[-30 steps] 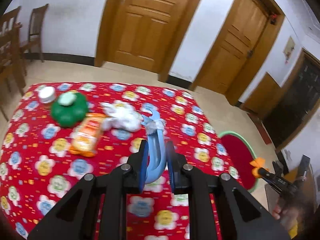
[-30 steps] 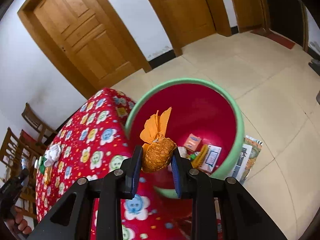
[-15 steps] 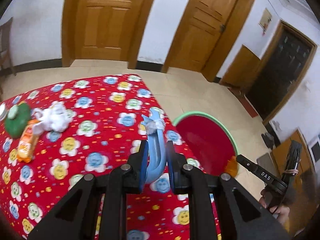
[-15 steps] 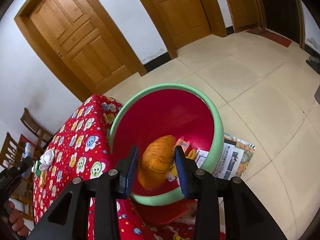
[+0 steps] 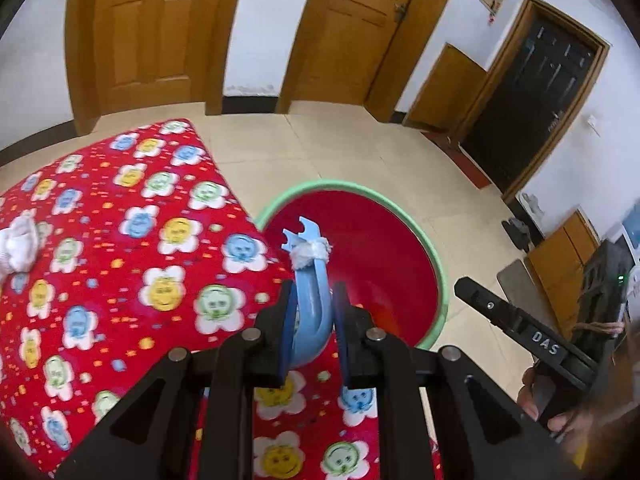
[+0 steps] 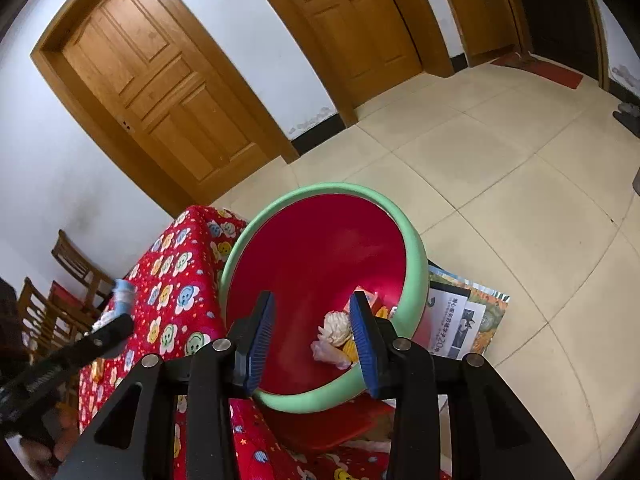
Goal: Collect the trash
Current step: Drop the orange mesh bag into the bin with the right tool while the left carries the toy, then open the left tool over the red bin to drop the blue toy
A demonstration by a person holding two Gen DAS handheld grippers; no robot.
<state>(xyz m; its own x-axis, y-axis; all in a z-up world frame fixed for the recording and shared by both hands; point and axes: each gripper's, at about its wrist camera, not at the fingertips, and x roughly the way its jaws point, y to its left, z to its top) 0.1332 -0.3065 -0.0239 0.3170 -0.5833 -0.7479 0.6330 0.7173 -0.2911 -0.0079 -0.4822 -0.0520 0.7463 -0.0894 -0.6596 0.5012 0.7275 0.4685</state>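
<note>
Since the earlier frames, the left tool (image 5: 312,316) has swung from over the middle of the bench (image 5: 120,240), covered in a red cloth printed with smiling flowers, to its edge beside the round bin with a mint-green rim and red inside (image 5: 436,280). It stays clamped on the bent pale-blue plastic piece with a wad of white tape near its notched tip (image 5: 310,272), whose tip now shows against the bin's red inside. The right tool (image 6: 312,340) has let go of the orange mesh bag, which is no longer between its blue pads (image 6: 260,336); its jaws have just been opening and stand apart with nothing between them, above the bin. Inside the bin lie a crumpled cream wrapper (image 6: 336,328) and other scraps. A crumpled white tissue (image 5: 18,244) remains on the bench at the left edge.
</note>
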